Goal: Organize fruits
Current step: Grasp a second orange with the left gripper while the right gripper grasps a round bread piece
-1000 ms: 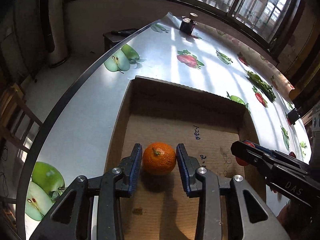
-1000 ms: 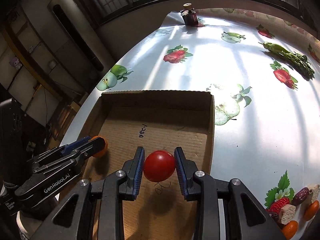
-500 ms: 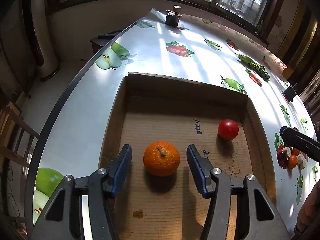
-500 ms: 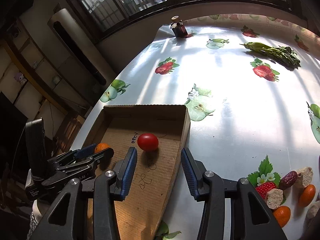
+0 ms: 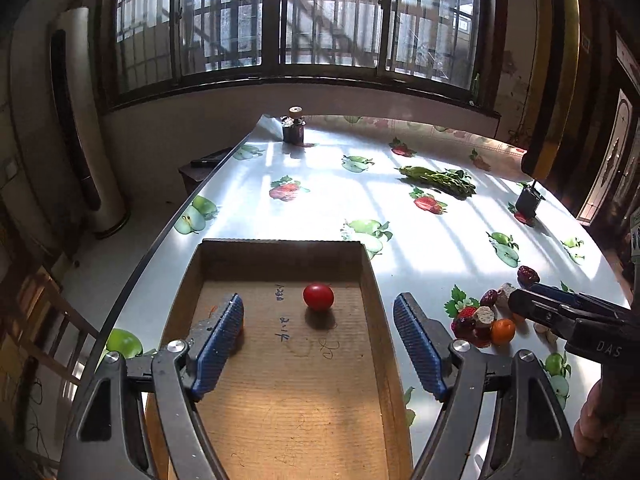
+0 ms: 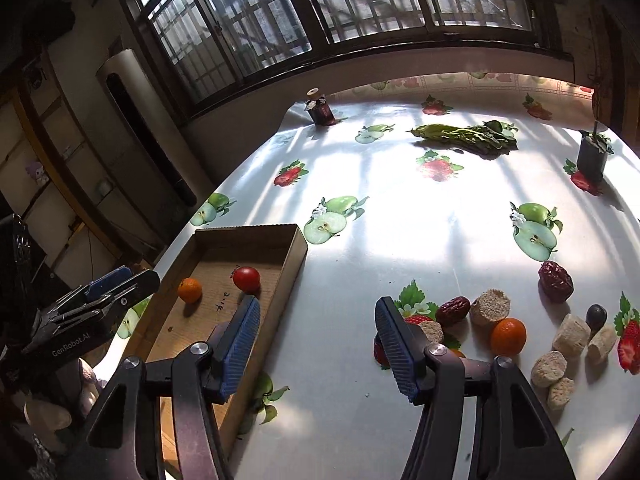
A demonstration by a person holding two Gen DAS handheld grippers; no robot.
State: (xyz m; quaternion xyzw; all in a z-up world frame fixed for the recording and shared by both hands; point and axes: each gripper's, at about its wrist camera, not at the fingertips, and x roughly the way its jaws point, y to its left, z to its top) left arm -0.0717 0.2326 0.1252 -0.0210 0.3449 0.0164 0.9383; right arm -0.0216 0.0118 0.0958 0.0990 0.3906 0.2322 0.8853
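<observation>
Sunlit desk (image 6: 420,240) in fruit-print cloth under barred windows (image 6: 320,12) — both tools, left tool (image 5: 319,346) and right tool (image 6: 318,346), gape wide, holding nothing, cardboard tray (image 6: 296,248) ahead

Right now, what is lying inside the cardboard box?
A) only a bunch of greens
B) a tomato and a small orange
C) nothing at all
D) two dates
B: the right wrist view shows a red tomato and a small orange resting on the floor of the cardboard box.
</observation>
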